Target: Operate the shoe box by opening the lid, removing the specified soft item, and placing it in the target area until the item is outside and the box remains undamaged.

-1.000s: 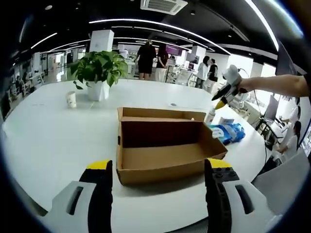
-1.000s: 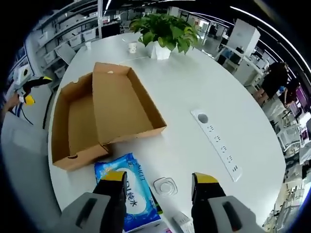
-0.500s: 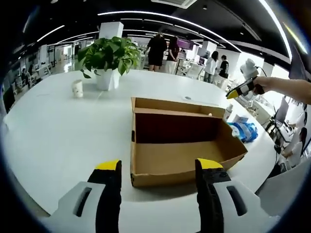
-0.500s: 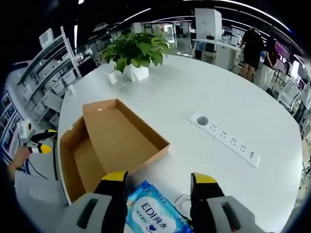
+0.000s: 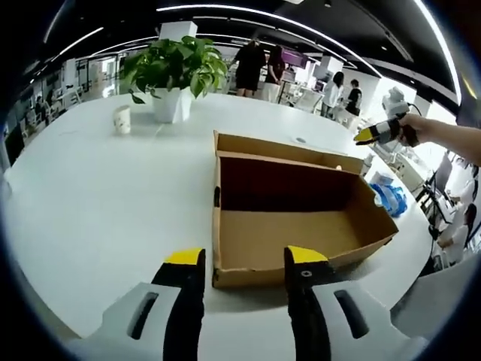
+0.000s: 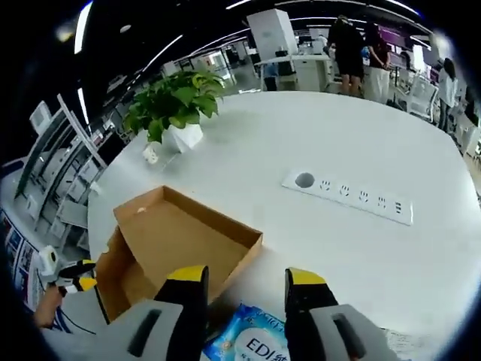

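Cardboard shoe box [image 5: 297, 218], brown and rectangular, open on the round white counter [image 5: 90, 203], its lid folded back flat beside it; the inside shows bare card; in the left gripper view the left tongs [image 5: 242, 259], grey with yellow tips, stand parted and hold nothing, their tips just short of the box's near wall; the soft item, a blue-and-white plastic pack of wipes [image 5: 392, 197], lies on the counter outside the box, just past its far right corner; the right tongs [image 5: 378, 134] hang in the air above that corner, held by a person's hand; in the right gripper view the right tongs [image 6: 242, 277] are likewise parted and empty, with the pack lying between and below their tips, the box beyond to the left; green leafy plant in a white pot [image 5: 171, 79] and small white paper cup [image 5: 122, 119] stand well apart from the box at the counter's far side; white power strip [image 6: 349, 197] set into the counter; people [image 5: 259, 69] stand in the office behind.
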`<action>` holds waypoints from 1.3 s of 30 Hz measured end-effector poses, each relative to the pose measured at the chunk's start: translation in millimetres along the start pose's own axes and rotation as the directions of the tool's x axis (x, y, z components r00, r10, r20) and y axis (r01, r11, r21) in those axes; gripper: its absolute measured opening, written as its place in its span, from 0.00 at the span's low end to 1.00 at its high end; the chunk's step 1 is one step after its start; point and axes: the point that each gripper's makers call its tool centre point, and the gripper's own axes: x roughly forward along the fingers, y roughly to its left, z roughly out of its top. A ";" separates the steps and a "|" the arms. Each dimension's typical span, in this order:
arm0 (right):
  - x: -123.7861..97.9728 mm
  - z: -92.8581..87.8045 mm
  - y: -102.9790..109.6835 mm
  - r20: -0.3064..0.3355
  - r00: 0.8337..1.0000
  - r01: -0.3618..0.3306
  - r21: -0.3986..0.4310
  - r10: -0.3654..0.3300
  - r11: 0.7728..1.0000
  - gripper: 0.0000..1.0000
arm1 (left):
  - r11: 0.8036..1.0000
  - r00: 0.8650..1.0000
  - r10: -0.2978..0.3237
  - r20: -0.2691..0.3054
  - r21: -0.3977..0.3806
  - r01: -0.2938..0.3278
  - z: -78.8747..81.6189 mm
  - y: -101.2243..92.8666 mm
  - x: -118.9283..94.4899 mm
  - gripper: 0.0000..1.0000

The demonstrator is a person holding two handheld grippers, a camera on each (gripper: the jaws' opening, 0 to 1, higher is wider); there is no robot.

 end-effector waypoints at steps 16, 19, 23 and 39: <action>31.7 -4.8 6.7 -0.018 0.998 0.053 0.081 -0.052 0.995 0.28 | 0.998 1.000 0.026 -0.015 -0.057 -0.027 -0.5 14.4 11.2 0.20; 37.9 -5.2 8.3 -0.020 0.998 0.066 0.086 -0.065 0.994 0.23 | 0.997 1.000 0.029 -0.012 -0.078 -0.030 0.2 20.0 12.0 0.16; 47.2 -5.1 8.3 -0.027 0.997 0.078 0.090 -0.076 0.993 0.22 | 0.994 0.999 0.034 -0.011 -0.101 -0.035 -0.2 25.2 12.5 0.12; 79.8 -9.7 -3.4 -0.096 0.989 0.124 0.128 -0.112 0.984 0.20 | 0.992 0.998 0.067 -0.015 -0.102 -0.069 -3.5 30.4 14.7 0.03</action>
